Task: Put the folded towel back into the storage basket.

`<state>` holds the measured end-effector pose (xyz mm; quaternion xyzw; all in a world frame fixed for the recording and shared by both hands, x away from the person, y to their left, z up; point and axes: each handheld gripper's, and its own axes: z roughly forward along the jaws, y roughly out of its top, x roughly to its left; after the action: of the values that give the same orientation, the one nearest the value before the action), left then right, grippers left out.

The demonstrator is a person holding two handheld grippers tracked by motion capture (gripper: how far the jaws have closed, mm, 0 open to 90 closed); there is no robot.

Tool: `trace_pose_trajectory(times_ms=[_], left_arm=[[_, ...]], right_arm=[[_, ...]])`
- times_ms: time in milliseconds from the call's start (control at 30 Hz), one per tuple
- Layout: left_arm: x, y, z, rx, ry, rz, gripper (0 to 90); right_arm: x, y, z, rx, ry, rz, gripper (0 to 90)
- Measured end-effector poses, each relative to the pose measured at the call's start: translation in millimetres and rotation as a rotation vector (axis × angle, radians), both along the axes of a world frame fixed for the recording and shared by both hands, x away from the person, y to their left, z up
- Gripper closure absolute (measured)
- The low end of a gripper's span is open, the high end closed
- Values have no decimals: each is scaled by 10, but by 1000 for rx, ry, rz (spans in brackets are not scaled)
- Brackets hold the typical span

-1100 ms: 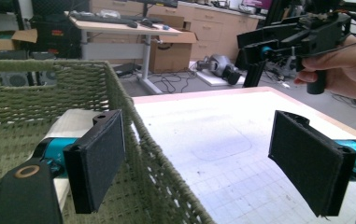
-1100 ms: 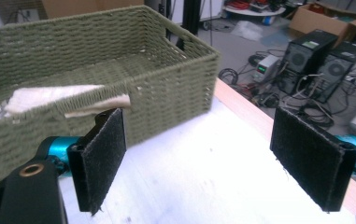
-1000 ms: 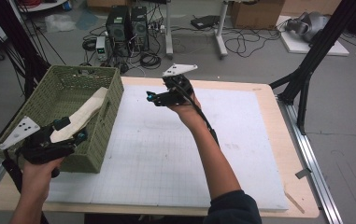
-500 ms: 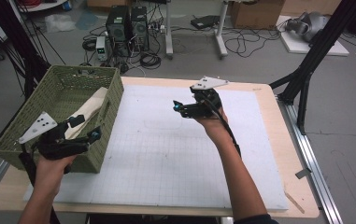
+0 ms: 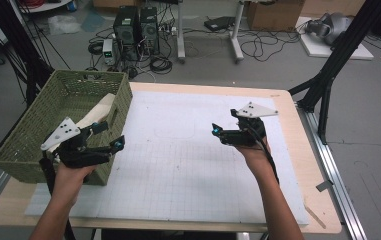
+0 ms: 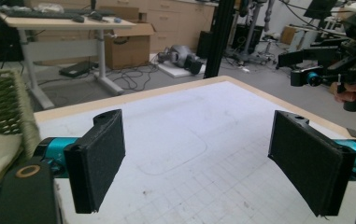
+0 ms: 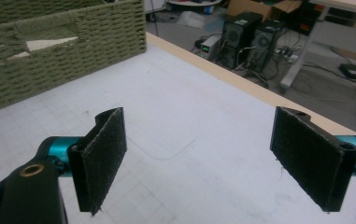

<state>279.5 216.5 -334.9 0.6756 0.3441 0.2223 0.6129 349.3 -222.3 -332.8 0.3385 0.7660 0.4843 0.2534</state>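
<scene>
Both of your grippers were spread wide and held nothing. Your left gripper (image 5: 109, 136) hung over the near right corner of the green woven basket (image 5: 38, 131), where a cream-coloured cloth (image 5: 98, 112) lay inside against the right wall. Your right gripper (image 5: 218, 132) hovered above the white gridded mat (image 5: 178, 165), well apart from the basket, pointing toward it

The olive-green woven wicker basket (image 5: 48, 130) is showing a rough, ribbed weave – matt throughout. The white gridded paper-like mat (image 5: 188, 165) is lying smooth over the pale wooden tabletop (image 5: 298, 150). The jaw pads are looking like coarse, matt black felt.
</scene>
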Motion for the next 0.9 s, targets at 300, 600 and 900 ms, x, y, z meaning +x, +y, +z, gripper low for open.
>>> trace_pose_trajectory(times_ms=[300, 600, 900], left_arm=[[63, -183, -29, -14, -10, -68, 188], [130, -358, -101, 9, -22, -130, 188], [191, -516, -263, 20, -3, -172, 176]], right_arm=[[-199, -286, -132, 7, -20, -71, 173], [-384, -524, -271, 13, -36, -156, 174], [-581, -708, -497, 5, -25, -219, 173]])
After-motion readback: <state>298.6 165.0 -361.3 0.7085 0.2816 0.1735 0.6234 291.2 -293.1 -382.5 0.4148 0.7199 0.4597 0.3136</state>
